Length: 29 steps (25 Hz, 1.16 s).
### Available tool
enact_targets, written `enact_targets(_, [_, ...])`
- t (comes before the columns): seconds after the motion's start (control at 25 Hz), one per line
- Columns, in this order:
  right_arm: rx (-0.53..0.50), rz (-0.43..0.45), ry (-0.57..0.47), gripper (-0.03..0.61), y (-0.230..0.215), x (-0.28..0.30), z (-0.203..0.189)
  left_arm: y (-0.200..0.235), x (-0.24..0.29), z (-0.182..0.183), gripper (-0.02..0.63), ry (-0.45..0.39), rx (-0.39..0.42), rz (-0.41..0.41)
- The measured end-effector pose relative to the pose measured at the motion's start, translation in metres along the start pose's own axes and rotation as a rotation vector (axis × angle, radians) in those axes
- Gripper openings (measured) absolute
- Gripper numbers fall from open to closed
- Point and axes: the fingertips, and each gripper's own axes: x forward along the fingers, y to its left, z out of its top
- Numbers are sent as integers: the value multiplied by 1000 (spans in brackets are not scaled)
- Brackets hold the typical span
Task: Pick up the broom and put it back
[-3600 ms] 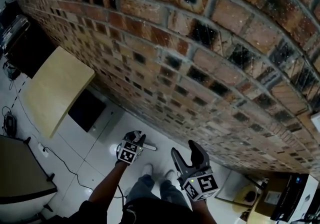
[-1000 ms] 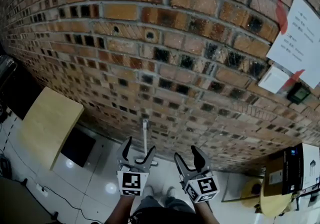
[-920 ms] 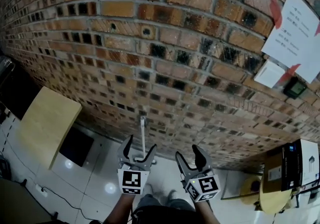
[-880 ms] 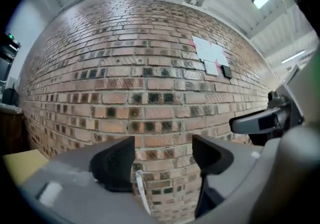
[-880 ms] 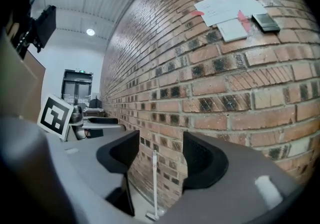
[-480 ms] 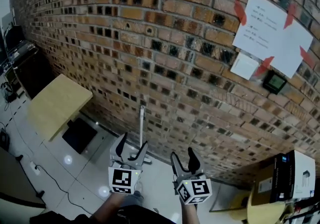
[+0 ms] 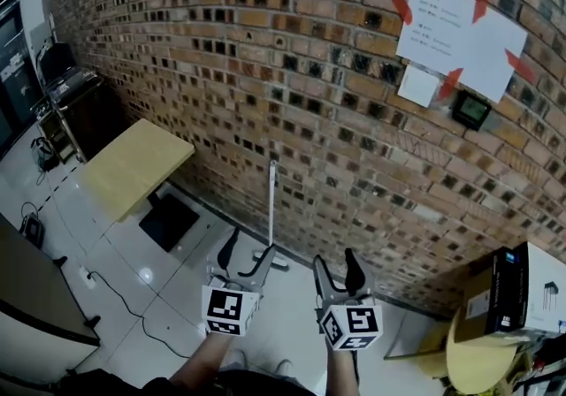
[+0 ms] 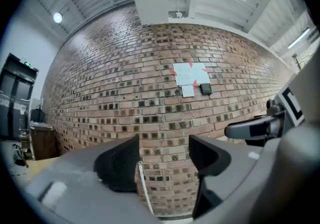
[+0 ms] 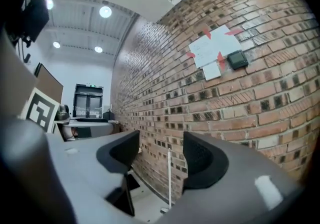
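The broom (image 7: pixel 271 209) has a thin white handle and stands upright against the brick wall (image 7: pixel 309 76), with its head on the floor by the skirting. My left gripper (image 7: pixel 240 260) hovers short of the broom's foot, open and empty. The white handle (image 8: pixel 145 193) shows far off between the left jaws. To the right of it, my right gripper (image 7: pixel 335 269) is also open and empty. In the right gripper view the handle (image 9: pixel 169 178) stands well beyond the jaws of that gripper (image 9: pixel 157 155). Neither gripper touches the broom.
A light wooden table (image 7: pixel 137 164) on a black base (image 7: pixel 168 219) stands left of the broom. Papers (image 7: pixel 451 32) and a small black device (image 7: pixel 470 109) hang on the wall. A box (image 7: pixel 522 293) sits on a round table (image 7: pixel 478 359) at the right. A cable (image 7: pixel 124 297) runs across the floor.
Both grippers have drawn back from the wall and the broom. The broom stays leaning where it was. More of the room now shows.
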Motion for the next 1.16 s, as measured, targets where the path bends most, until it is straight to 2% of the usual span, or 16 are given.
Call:
enact_targets(0.12, [-8,0,4,279,23,-9,-8,2,-21,7,325,-31,14,-15])
enact_targets(0.24, [-33,12,2,281,46,-4,-4,19,-38,16,325,-54,41,18])
enact_targets(0.4, [-77,8,-44,279,70,-1,17,49,-60,20,325,-67,16,71])
enact_targets(0.52, [-109,41,-28,281,89,3,15,65,-77,13,325,-62,9,105])
enact_targets(0.76, [-130,51,-33,281,101,7,20,76,-89,11,345,-84,-21,156])
enact_targets(0.92, [-153,55,-52,281,107,9,23,79,-93,7,345,-87,-36,140])
enact_targets(1.16, [-125,20,-19,281,92,4,10,69,-89,1,345,-74,-83,70])
